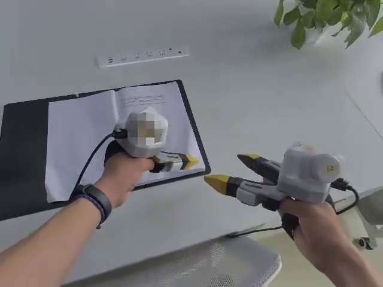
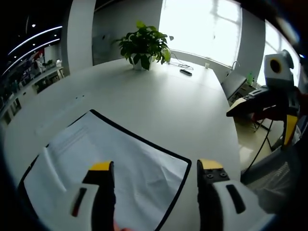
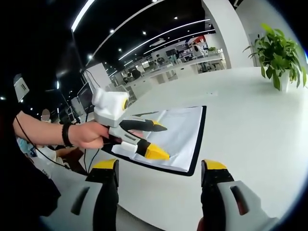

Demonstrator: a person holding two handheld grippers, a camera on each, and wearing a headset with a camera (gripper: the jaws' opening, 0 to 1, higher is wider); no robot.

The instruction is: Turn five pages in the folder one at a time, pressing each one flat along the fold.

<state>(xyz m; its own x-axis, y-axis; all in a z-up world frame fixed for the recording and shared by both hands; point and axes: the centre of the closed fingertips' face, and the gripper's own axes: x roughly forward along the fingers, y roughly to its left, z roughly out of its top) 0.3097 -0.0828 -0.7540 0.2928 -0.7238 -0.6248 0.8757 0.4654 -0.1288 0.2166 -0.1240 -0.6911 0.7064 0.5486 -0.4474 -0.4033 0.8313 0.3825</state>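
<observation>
hovering the left gripper (image 1: 188,161), jaws wide and empty, over the bottom right corner of the folder (image 1: 24,161) lying open on the table (image 1: 269,89). right gripper (image 1: 232,168) hangs beside it, also wide. i'd pinch only the top page (image 1: 155,101), then lift slowly.

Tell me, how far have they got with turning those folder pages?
The folder lies open on the white table, so the start looks done; how many pages are turned can't be told. In hand: the left gripper, jaws open, hangs over the right-hand page's lower corner, gripping nothing. The right gripper hovers open beside the folder. Left: pinching a page, turning it and pressing along the fold.
</observation>
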